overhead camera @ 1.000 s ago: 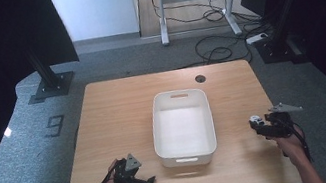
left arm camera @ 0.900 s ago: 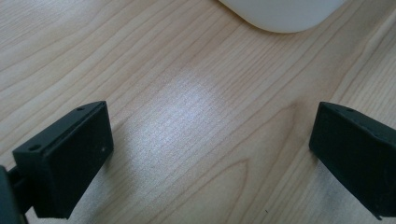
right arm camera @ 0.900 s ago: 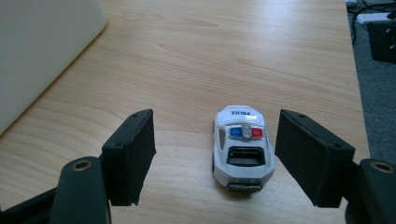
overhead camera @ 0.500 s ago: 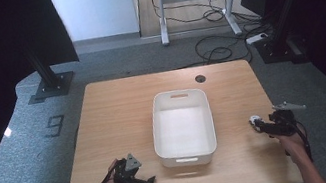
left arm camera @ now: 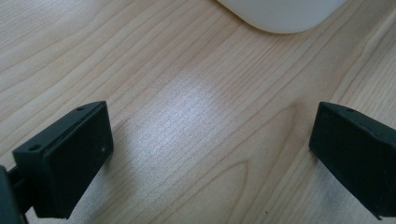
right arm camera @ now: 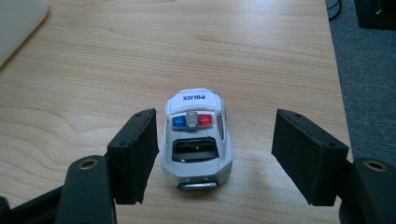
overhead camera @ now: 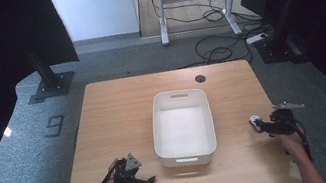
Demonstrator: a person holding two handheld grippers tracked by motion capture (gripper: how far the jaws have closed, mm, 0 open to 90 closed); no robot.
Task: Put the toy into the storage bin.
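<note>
Right gripper (right arm camera: 215,154) jaws spread wide, just closing slightly, straddling a small white plastic toy police car (right arm camera: 196,140) on the pale wooden table (overhead camera: 118,109); left pad possibly grazed it. Left gripper (left arm camera: 210,154) gaped over bare wood.

**Gloss against grain at the table**

My right gripper (right arm camera: 215,156) frames a toy police car (right arm camera: 197,140) of glossy white plastic, its roof lights a shiny red and blue. My pads (right arm camera: 135,154) look matt black and faintly rough, like foam. The table (overhead camera: 119,114) is pale wood with visible grain and a soft satin sheen. The bin (overhead camera: 188,155) is smooth white plastic, near matt.
</note>
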